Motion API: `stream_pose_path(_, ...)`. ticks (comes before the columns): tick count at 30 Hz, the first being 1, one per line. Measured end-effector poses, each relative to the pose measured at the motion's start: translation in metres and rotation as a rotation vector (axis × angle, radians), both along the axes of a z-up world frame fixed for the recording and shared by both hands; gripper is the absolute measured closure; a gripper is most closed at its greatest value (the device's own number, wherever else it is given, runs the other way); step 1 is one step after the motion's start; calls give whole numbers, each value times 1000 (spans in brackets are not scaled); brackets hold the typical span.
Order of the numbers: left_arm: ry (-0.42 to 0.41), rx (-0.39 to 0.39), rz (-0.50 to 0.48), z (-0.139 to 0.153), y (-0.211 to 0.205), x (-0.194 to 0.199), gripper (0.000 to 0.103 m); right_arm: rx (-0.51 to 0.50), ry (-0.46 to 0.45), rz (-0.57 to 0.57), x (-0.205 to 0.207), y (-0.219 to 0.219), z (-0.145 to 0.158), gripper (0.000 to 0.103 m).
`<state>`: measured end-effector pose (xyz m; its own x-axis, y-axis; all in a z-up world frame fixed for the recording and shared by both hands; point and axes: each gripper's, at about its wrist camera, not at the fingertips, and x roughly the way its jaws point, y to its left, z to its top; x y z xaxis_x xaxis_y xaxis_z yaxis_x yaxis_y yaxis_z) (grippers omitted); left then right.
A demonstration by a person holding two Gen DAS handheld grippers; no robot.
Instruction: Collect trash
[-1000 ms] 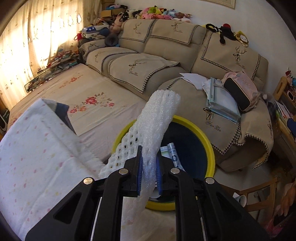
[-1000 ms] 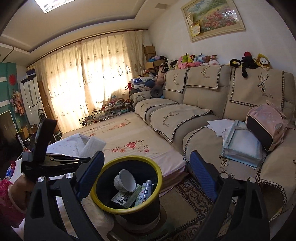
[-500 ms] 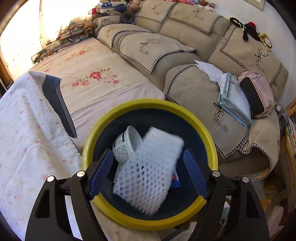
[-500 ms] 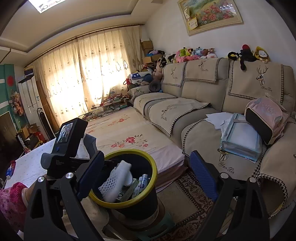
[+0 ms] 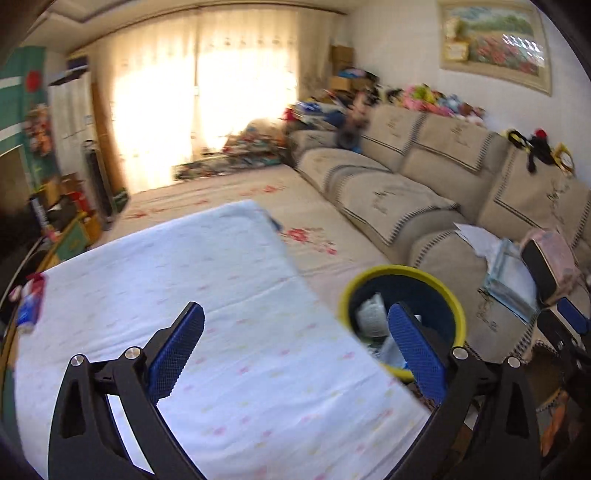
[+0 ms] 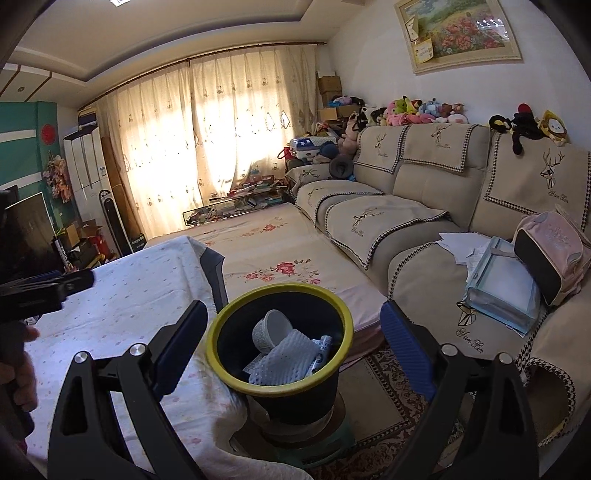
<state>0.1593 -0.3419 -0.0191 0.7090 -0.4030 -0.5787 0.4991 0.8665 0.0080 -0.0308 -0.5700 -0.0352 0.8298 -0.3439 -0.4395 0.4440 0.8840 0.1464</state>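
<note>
Now our left gripper (image 5: 291,350) is empty, its jaws opening over the white cloth (image 5: 221,295); the foam net (image 6: 291,356) it held a second ago lies in the bin (image 6: 221,332), lower centre. Our right gripper (image 6: 291,339) gapes empty, so more trash can follow.

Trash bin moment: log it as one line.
left gripper: opening, empty, over table | right gripper: open, empty | foam net: inside bin

Sun blazed through cream curtains (image 6: 207,147); beige sofa (image 6: 424,206) ran along the white wall, painting (image 6: 458,33) hung above, patterned rug (image 6: 384,402) below.
</note>
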Motion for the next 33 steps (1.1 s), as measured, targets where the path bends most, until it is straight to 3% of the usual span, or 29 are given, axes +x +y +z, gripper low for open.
stream_pose_path(6, -177, 36, 238, 27, 109, -47, 5, -44, 3, 67, 1, 30, 12, 13)
stream_pose_path(8, -177, 36, 286, 29, 138, -58, 5, -64, 5, 92, 0, 43, 16, 13)
stream_pose_path(15, -122, -97, 377, 35, 227, -108, 5, -104, -6, 195, -7, 86, 29, 12)
stream_pose_path(24, -214, -110, 428, 52, 265, -180, 5, -131, -54, 264, -30, 120, 46, 11)
stream_pose_path(33, -216, -102, 496, 51, 276, -187, 5, -131, -49, 296, -26, 133, 48, 10)
